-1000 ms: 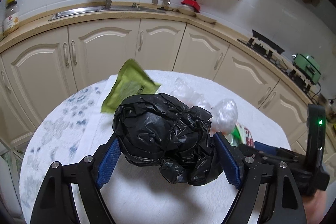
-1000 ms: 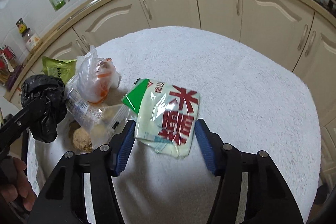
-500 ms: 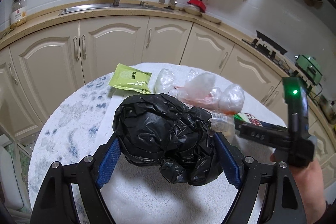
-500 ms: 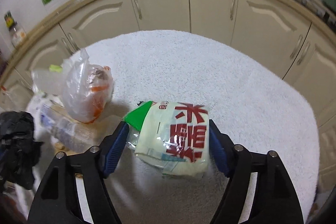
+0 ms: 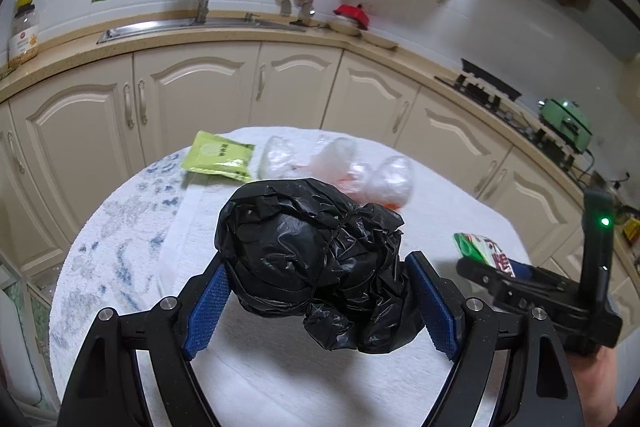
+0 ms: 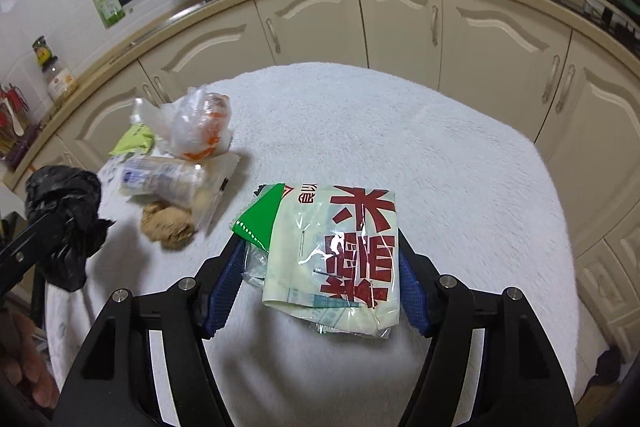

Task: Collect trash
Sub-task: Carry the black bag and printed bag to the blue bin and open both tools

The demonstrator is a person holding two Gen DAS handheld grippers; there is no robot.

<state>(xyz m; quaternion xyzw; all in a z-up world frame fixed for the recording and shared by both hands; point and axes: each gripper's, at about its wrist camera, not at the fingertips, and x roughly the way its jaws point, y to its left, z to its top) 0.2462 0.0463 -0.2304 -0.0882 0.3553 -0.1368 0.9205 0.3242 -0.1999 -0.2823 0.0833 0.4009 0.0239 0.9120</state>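
Crumpled black bag (image 5: 312,263) is clamped between the left gripper (image 5: 320,301) fingers above the bench (image 6: 400,131); the printed packet (image 6: 340,251) sits between the right gripper (image 6: 320,291) fingers, which are closing. Packet slip is judged likely: slick film, loose folds. White fleecy cover is noted, loose trash (image 6: 180,163) at left, cream kitchen cabinets (image 6: 400,23) behind.

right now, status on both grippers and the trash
Left hand-held gripper clamped on black bag. Right hand-held gripper closing around rice packet. Loose wrappers left on table.
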